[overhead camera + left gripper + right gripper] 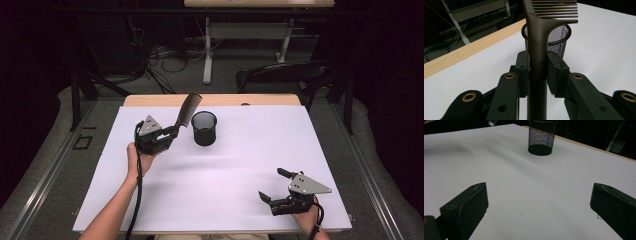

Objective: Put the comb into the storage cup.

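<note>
Starting at the left, we see the left gripper (170, 134) clamped on the handle of a dark comb (188, 111), its fingers (522, 72) pressed against either side of the shaft. The comb's long axis runs up and away from the hand, toothed end uppermost, leaning toward the black mesh cup (204, 128) just to its right. In the left gripper view the comb's head (554, 11) sits above the cup's rim (564, 37), a little short of the opening, so we judge the likely move to be a short carry forward and then a drop, handle or teeth first. That turns on how the comb's axis lines up with the cup's mouth.

Further right, the right gripper (274, 186) rests low over the white desk (250, 155), well apart from the cup, its fingers (469, 205) spread wide and holding nothing. The left hand is plainly the nearer.

The comb's top is cut off in the left gripper view, and we cannot see inside the cup.
</note>
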A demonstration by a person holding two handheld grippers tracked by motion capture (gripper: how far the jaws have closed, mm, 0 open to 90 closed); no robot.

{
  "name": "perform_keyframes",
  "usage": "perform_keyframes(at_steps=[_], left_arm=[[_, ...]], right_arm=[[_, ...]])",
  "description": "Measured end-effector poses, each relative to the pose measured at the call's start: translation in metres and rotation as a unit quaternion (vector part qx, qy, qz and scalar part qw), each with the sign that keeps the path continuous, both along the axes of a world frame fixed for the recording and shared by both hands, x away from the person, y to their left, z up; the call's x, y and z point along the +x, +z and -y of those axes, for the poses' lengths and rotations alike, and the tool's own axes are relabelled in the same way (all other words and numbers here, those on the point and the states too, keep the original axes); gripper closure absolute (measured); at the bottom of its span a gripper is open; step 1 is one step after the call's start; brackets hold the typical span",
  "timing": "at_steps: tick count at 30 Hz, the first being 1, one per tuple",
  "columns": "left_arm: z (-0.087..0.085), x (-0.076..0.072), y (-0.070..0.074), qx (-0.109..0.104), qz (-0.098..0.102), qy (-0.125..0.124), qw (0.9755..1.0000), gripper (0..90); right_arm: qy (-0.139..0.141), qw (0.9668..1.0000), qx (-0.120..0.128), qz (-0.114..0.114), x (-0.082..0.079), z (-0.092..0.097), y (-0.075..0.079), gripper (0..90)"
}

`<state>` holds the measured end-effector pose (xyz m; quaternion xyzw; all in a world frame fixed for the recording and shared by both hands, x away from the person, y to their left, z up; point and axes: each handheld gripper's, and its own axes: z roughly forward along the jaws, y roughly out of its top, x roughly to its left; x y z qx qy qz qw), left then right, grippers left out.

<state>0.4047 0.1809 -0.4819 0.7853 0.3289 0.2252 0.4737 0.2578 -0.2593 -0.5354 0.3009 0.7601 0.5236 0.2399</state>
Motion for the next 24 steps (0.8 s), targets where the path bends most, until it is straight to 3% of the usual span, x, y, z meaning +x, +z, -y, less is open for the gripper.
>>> perform_keyframes(at_steps=[24], left_arm=[[-0.002,0.013,0.01,-0.017,0.005,0.015,0.9997,72.5]], right_arm=[[-0.001,1.0,0.001,0.001,0.0,0.0,0.0,1.2]])
